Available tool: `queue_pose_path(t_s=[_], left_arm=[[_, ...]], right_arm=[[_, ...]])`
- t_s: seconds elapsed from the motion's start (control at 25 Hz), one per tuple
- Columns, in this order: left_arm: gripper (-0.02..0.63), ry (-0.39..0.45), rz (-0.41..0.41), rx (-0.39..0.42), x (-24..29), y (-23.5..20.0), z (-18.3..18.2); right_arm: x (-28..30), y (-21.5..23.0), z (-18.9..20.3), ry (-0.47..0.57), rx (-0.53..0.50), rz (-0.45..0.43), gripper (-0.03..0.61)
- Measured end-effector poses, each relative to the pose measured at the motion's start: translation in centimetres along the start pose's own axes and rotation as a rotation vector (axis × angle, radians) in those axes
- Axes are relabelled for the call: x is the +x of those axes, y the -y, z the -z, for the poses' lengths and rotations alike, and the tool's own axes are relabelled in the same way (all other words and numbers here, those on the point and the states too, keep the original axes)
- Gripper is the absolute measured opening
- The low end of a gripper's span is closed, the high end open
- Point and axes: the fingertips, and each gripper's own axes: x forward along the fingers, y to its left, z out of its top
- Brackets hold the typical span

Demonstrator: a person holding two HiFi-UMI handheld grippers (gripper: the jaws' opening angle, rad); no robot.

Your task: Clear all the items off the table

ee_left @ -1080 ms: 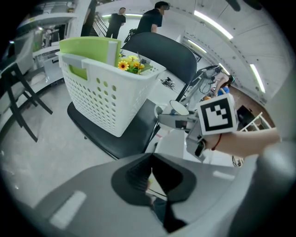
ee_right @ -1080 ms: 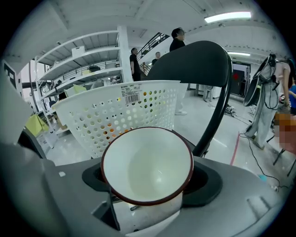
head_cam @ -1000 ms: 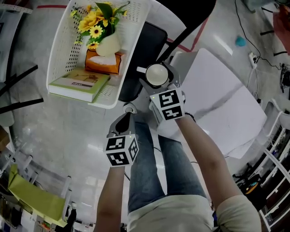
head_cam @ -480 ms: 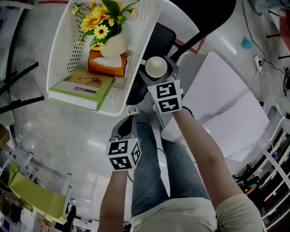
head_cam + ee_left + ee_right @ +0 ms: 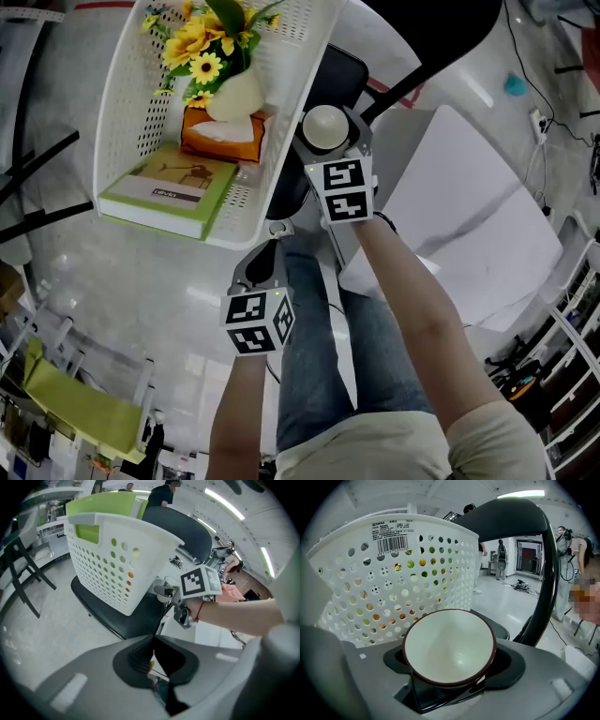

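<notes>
Bowl (image 5: pixel 449 646), not yet in, pinches between spread fingers of right gripper (image 5: pixel 328 141) at 3 o'clock of basket (image 5: pixel 122 84) holding book (image 5: pixel 169 183), flowers (image 5: pixel 197 42), tissue box (image 5: pixel 220 136); presses fingers of left gripper (image 5: pixel 153 653) together.

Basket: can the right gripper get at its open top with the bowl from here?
Probably yes: the right gripper, holding the bowl, is right beside the open-topped basket, with nothing between them.
</notes>
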Motion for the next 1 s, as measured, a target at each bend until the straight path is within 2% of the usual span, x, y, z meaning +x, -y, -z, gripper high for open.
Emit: queue_pose_path(t_s=[0.2,0.52,0.72,1.0], left_arm=[[0.009,-0.006,0.004,0.003,0.2,0.2,0.1],[0.009,-0.010,0.010,0.019,0.1,0.8,0.2],[0.009,-0.007,0.008,0.021,0.0,0.9,0.3],[0.009,-0.009,0.013,0.028,-0.1,1.5,0.9]], right_arm=[[0.1,0.1,0.1,0.023,0.019,0.019,0.405],[-0.1,-0.3,0.2,0.041,0.011,-0.003,0.410],[0.0,-0.6,0.5,0.029,0.037,-0.040,0.452],[-0.5,-0.1,1.0,0.019,0.063,-0.051,0.460]])
